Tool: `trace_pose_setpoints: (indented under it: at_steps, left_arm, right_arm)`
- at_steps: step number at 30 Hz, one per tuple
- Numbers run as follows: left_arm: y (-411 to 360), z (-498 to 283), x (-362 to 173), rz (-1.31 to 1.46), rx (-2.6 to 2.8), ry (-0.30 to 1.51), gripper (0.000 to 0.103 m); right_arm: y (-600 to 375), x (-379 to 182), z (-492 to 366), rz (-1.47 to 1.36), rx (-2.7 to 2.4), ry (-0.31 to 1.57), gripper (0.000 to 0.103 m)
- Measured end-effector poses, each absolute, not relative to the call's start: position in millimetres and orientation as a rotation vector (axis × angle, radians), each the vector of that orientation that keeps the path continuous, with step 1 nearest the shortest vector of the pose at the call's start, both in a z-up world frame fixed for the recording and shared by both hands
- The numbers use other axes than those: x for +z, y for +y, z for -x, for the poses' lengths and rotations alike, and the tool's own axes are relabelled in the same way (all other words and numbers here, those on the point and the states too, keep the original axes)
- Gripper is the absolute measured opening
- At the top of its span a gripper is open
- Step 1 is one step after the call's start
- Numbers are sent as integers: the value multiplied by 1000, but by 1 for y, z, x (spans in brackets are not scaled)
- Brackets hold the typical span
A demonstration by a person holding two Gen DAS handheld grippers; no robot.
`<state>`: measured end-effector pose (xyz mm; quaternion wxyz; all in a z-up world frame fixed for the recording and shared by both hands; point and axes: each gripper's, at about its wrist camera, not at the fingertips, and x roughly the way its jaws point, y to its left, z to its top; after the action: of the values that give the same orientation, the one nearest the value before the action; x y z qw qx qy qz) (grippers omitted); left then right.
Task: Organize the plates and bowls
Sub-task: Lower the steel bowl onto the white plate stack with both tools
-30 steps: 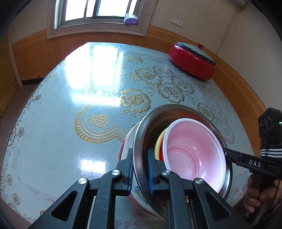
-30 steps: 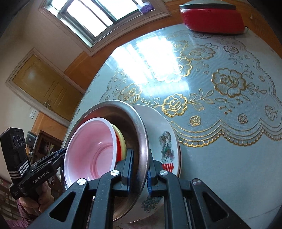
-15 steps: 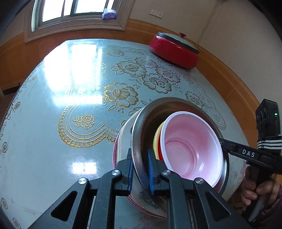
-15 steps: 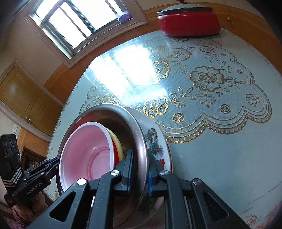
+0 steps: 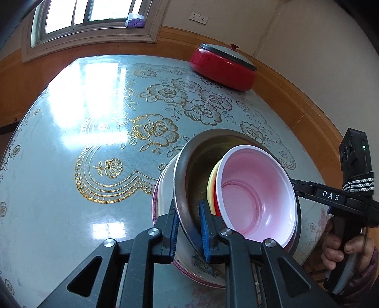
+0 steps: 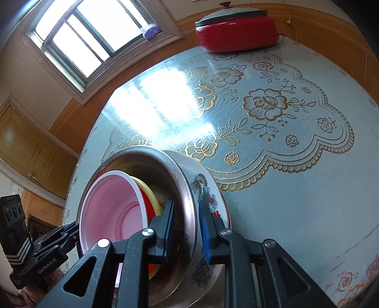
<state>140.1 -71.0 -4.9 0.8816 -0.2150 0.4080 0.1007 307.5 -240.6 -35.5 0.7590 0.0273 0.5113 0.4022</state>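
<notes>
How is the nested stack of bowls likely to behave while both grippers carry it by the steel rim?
The steel bowl looks polished, so its rim may slip between the fingers. The pink bowl sits loose and tilted inside, probably free to slide. The patterned ceramic bowl underneath is likely heavy and breakable.

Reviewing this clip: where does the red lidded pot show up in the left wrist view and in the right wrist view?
Left wrist: the red lidded pot sits at upper right of centre, on the far edge of the table near the wall.
Right wrist: the pot is at the top, right of centre, again at the table's far edge.
Shared landmark: the purple packet on the window sill, left of the pot in both views.
</notes>
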Motion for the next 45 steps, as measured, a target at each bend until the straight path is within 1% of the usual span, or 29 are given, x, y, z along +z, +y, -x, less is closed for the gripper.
trace_pose_setpoints:
  at_steps: [6,9,20,22,24,25,34,40,45]
  left_arm:
    - [-68,-134,-2,455,202,841,18]
    - [-66,-132,0,458,204,830,18]
    - [-67,-127,5,427,215,802,19]
    - [-70,-127,4,411,213,804,18]
    - [-73,-128,3,396,203,807,16]
    - [-75,-128,3,383,207,805,16]
    - [-81,-125,3,391,246,799,16]
    - [-88,-129,3,372,302,809,16]
    - [-93,-130,2,380,356,812,16]
  right_arm:
    - [-244,-34,-303,-60,865,1108,21]
    - [-247,-30,-301,-65,863,1099,23]
    - [-255,-22,-292,-60,843,1070,24]
    - [-257,-23,-290,-49,837,1060,22]
    - [-257,-24,-287,-22,819,1040,12]
    - [-257,-25,-287,-19,813,1035,11]
    - [-253,-24,-289,44,858,1018,11]
    - [-255,-27,-293,27,911,1027,12]
    - [-250,-27,-291,82,934,1035,14]
